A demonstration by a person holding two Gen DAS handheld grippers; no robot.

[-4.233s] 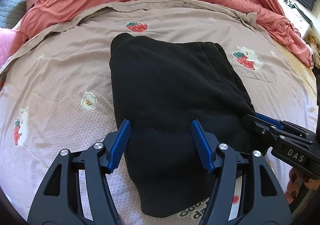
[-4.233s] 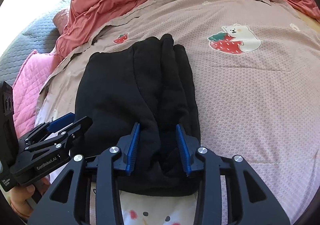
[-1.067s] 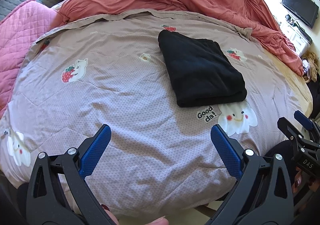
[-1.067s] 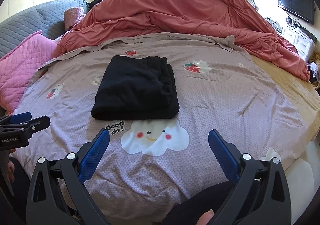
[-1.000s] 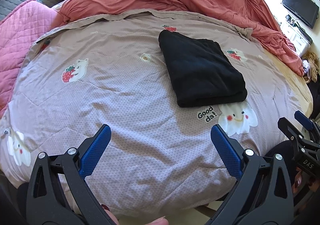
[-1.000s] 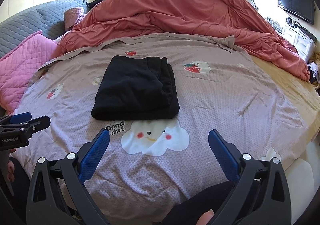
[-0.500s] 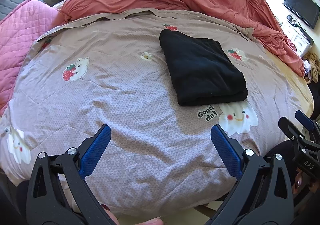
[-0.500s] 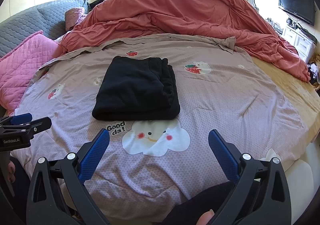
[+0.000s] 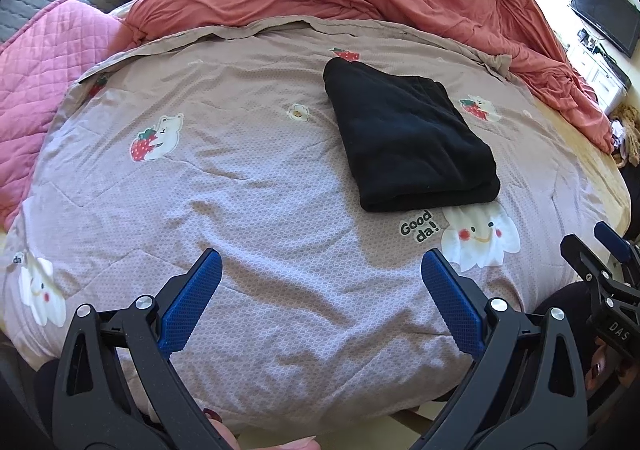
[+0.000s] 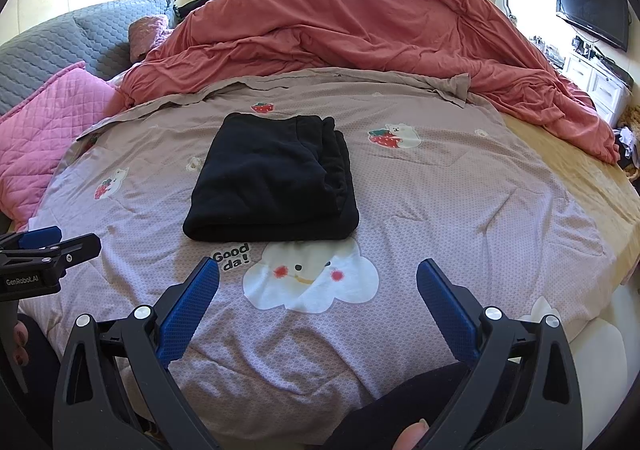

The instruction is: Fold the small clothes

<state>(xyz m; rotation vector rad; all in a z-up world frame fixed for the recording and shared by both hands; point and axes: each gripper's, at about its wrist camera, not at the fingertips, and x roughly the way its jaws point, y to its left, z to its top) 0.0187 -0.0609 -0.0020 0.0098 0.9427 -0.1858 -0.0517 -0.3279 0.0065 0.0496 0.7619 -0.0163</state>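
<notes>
A black garment [image 9: 408,138] [image 10: 272,182] lies folded into a thick rectangle on the mauve printed bedspread [image 9: 260,190] [image 10: 440,202], just beyond the "Good da!" cloud print. My left gripper [image 9: 322,290] hangs open near the bed's front edge, well short of the garment, nothing between its blue pads. My right gripper [image 10: 318,290] is open too, pulled back over the cloud print with empty jaws. Each gripper shows at the edge of the other's view: the right one [image 9: 604,262], the left one [image 10: 44,246].
A rumpled red duvet [image 10: 360,22] is heaped at the back of the bed. Pink quilted pillow [image 10: 40,122] and grey headboard cushion [image 10: 60,38] sit at left. A TV [image 10: 592,8] and white drawers [image 10: 600,86] stand at right. A person's legs and fingertips show below.
4.2 s ago both grippers were down at the garment's near edge, jaws narrower. They have since pulled back and opened wide. Over the last second, only a slight drift.
</notes>
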